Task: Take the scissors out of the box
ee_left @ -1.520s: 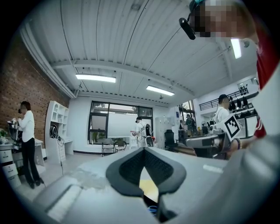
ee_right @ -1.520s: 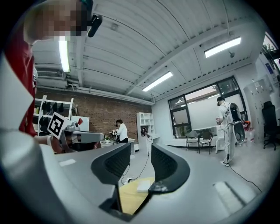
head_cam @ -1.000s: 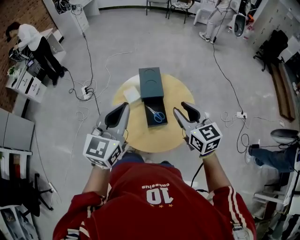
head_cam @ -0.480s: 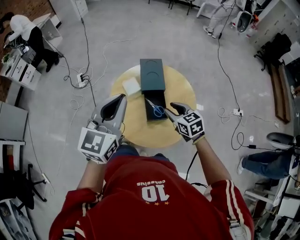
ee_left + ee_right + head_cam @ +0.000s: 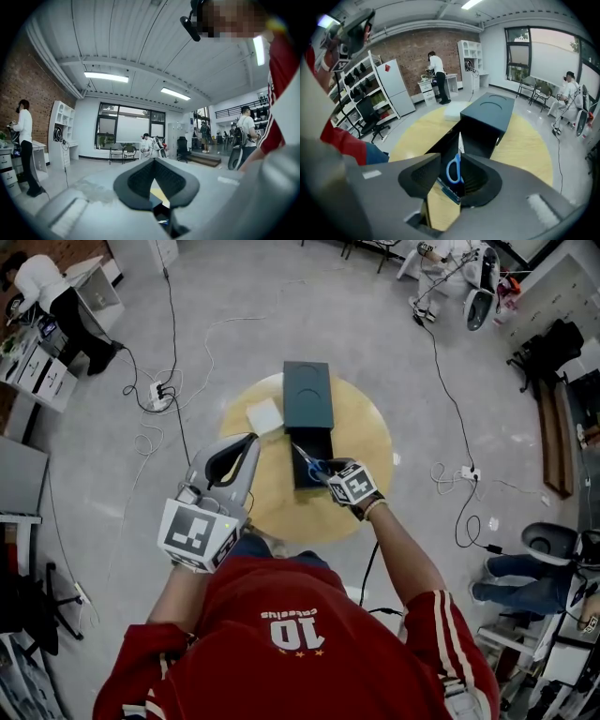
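The scissors (image 5: 314, 463), with blue handles, lie in the open tray of a dark box (image 5: 308, 395) on the round wooden table (image 5: 272, 498). My right gripper (image 5: 325, 468) tilts down into the tray's near end. In the right gripper view the blue handle loop (image 5: 454, 169) sits between the jaws, and the blades (image 5: 460, 142) point away toward the box lid (image 5: 487, 112). The jaws are closing, and the pads stand apart from the handle. My left gripper (image 5: 250, 441) hovers level over the table's left part, shut and empty, its tips (image 5: 154, 160) together.
A small white box (image 5: 265, 414) lies on the table left of the dark box. Cables and power strips (image 5: 156, 396) run over the floor around the table. People stand at desks and shelves far off (image 5: 436, 75). Bare tabletop (image 5: 525, 145) lies right of the box.
My right gripper has dropped from above the table's right edge down onto the scissors in the tray, tipping steeply downward. The left gripper has drifted slightly and stays shut.
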`<state>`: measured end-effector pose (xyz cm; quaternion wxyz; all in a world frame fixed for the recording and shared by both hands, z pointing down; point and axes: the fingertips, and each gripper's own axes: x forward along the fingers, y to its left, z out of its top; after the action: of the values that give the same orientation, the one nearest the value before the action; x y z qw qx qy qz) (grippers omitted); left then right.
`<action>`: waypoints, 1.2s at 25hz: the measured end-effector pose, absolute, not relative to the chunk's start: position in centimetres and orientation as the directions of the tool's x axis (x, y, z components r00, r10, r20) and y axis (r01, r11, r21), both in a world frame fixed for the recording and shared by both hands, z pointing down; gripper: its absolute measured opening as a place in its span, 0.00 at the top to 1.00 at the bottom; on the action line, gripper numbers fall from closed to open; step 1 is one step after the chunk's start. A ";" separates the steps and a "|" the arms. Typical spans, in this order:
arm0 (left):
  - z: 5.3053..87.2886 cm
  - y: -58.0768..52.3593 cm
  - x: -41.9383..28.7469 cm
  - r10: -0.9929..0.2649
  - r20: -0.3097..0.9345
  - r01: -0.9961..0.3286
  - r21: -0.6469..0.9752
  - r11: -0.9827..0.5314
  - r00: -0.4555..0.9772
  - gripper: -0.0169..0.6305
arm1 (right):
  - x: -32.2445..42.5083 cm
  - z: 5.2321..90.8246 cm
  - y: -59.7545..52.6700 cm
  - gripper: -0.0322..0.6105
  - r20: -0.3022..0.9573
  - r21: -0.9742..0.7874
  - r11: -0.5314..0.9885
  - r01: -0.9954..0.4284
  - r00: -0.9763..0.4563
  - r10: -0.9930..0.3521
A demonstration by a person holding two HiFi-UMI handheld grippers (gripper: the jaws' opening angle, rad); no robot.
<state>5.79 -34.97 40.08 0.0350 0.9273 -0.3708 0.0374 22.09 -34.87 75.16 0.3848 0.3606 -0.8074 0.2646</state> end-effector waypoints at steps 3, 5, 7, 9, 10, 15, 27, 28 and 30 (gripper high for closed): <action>40.4 -35.1 5.1 -0.690 0.101 -0.696 0.042 -0.716 0.716 0.97 | 21.8 77.5 -34.9 0.74 0.858 -0.134 0.617 -0.775 -0.403 -0.320; 40.8 -35.0 4.6 -0.695 0.108 -0.702 0.048 -0.711 0.711 0.97 | 21.8 78.9 -34.8 0.74 0.879 -0.125 0.616 -0.778 -0.375 -0.294; 41.2 -35.2 4.0 -0.700 0.113 -0.708 0.056 -0.704 0.705 0.97 | 21.9 79.9 -34.9 0.75 0.899 -0.114 0.611 -0.783 -0.343 -0.271; 41.4 -35.6 3.4 -0.704 0.116 -0.712 0.063 -0.699 0.701 0.97 | 22.1 80.7 -35.1 0.75 0.921 -0.087 0.613 -0.785 -0.297 -0.251; 41.5 -35.8 3.1 -0.706 0.118 -0.715 0.067 -0.695 0.698 0.97 | 22.2 81.0 -35.2 0.75 0.931 -0.070 0.618 -0.783 -0.273 -0.241; 42.0 -36.5 1.5 -0.720 0.123 -0.730 0.084 -0.678 0.683 0.97 | 21.8 82.5 -35.4 0.75 0.964 -0.049 0.615 -0.787 -0.198 -0.176; 42.0 -37.4 0.0 -0.718 0.126 -0.729 0.092 -0.679 0.685 0.97 | 21.5 84.5 -35.5 0.76 0.994 -0.064 0.574 -0.816 -0.105 -0.038; 42.0 -37.4 -0.1 -0.718 0.125 -0.728 0.090 -0.679 0.685 0.97 | 21.6 84.5 -35.6 0.76 0.995 -0.062 0.573 -0.817 -0.099 -0.033; 41.9 -37.5 -0.3 -0.717 0.123 -0.727 0.086 -0.681 0.686 0.97 | 21.6 84.4 -35.6 0.77 0.996 -0.061 0.578 -0.813 -0.090 -0.022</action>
<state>-0.28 -37.50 41.89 0.0639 0.9159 -0.3944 0.0397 21.62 -35.56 84.42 0.5954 0.3168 -0.6593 0.3323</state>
